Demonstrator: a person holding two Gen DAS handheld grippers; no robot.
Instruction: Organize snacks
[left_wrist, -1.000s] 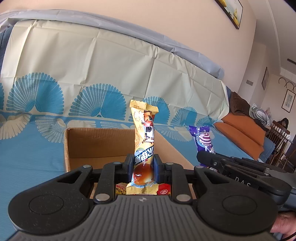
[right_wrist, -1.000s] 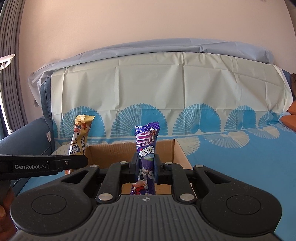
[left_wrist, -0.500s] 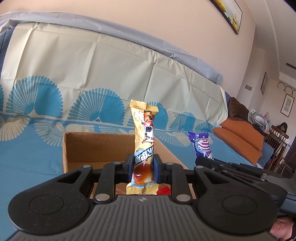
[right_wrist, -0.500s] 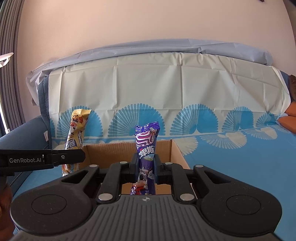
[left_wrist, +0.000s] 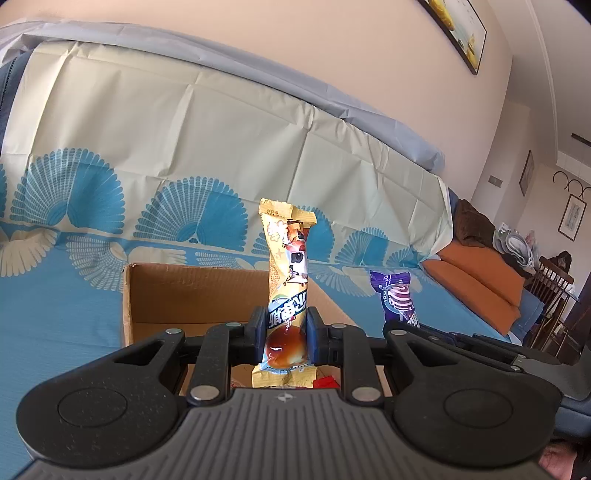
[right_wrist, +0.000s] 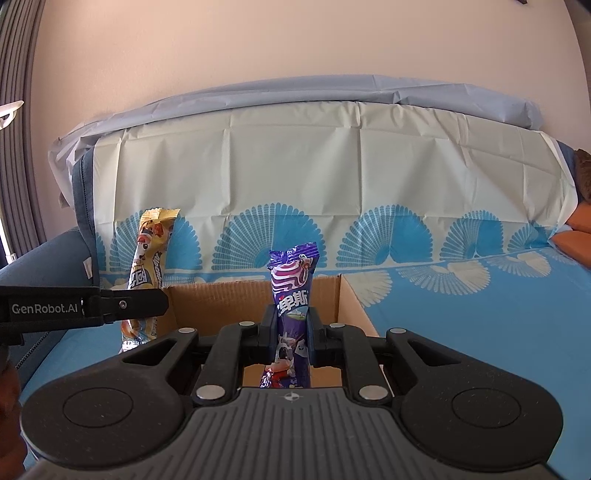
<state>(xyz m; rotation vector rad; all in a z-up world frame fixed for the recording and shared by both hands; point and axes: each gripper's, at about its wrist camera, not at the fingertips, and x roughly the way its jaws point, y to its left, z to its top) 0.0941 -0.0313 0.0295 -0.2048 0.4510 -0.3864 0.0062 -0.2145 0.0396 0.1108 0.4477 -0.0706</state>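
Snack packs, 2 held upright: 1 yellow pack (left_wrist: 286, 306) clamped in left gripper (left_wrist: 284, 341); 1 purple pack (right_wrist: 291, 314) clamped in right gripper (right_wrist: 291, 338). Cardboard box (left_wrist: 192, 291), 1, open, on blue cover (left_wrist: 55, 314), below both grippers; 1 red wrapper (left_wrist: 325, 382) inside.
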